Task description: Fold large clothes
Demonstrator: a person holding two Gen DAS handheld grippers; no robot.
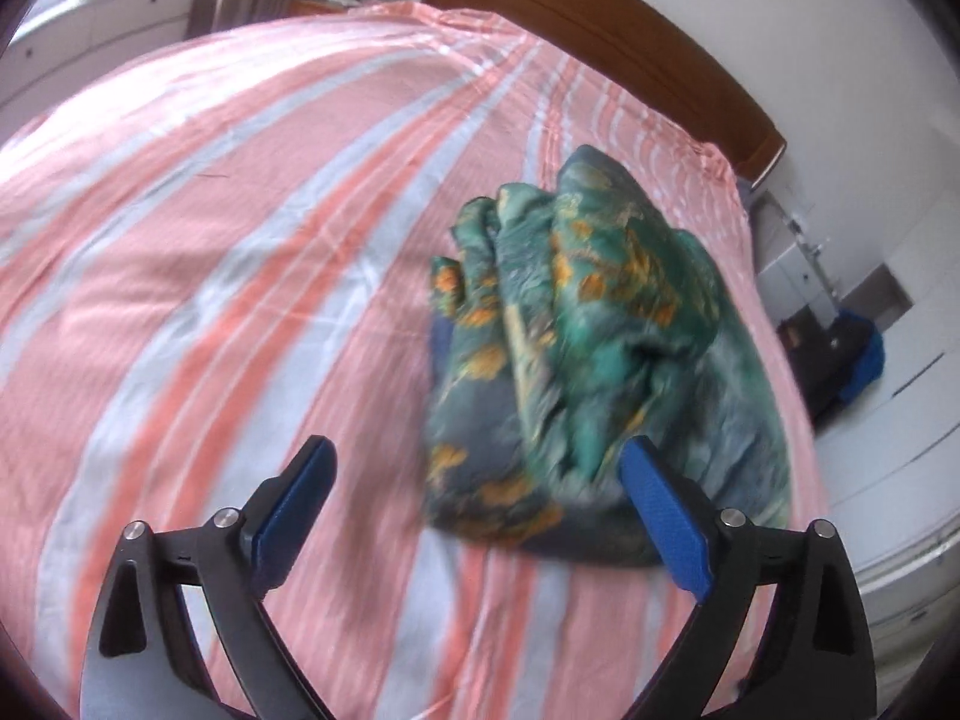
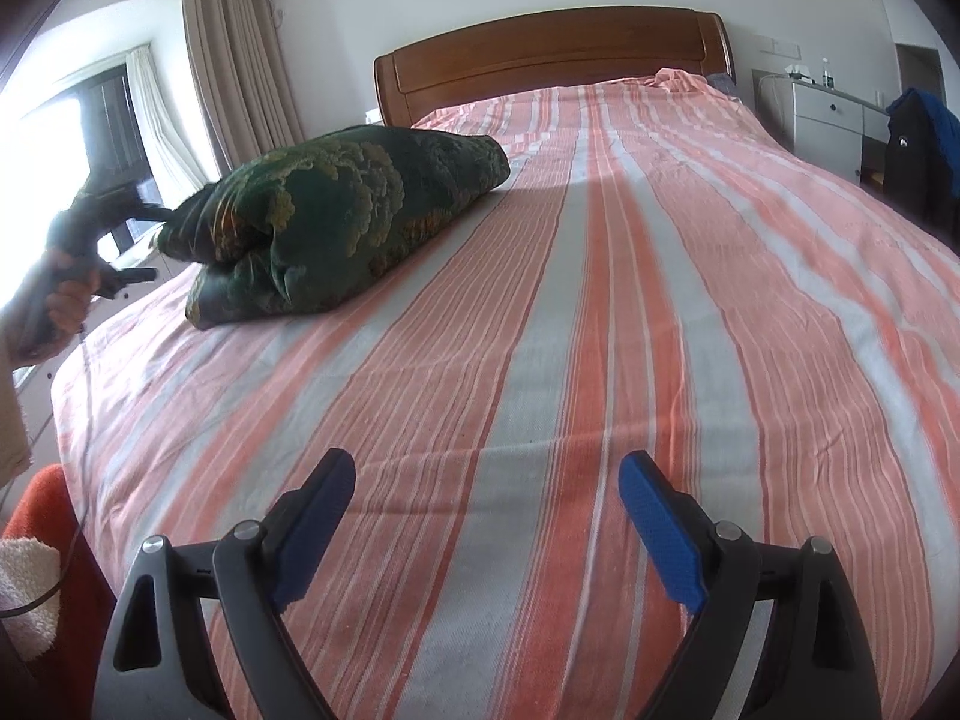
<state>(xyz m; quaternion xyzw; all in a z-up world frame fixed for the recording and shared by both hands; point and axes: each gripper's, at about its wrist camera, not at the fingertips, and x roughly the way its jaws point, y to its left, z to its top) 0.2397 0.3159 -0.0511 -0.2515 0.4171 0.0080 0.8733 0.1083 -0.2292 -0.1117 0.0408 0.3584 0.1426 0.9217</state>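
Note:
A green garment with orange and gold print [image 1: 576,354] lies folded into a thick bundle on the striped bed [image 1: 210,252]. My left gripper [image 1: 480,468] is open and empty just in front of the bundle's near edge; its right finger overlaps the cloth in the view. In the right wrist view the same bundle [image 2: 336,210] lies at the far left of the bed [image 2: 630,300]. My right gripper [image 2: 486,480] is open and empty, low over bare sheet, well apart from the bundle. The left hand holding its gripper [image 2: 90,240] shows at the left edge.
A wooden headboard [image 2: 540,54] closes the far end of the bed. A white nightstand [image 2: 822,114] and a dark and blue bag [image 2: 924,144] stand to the right. Curtains and a window [image 2: 120,120] are at the left. An orange and white towel [image 2: 30,558] sits at the bottom left.

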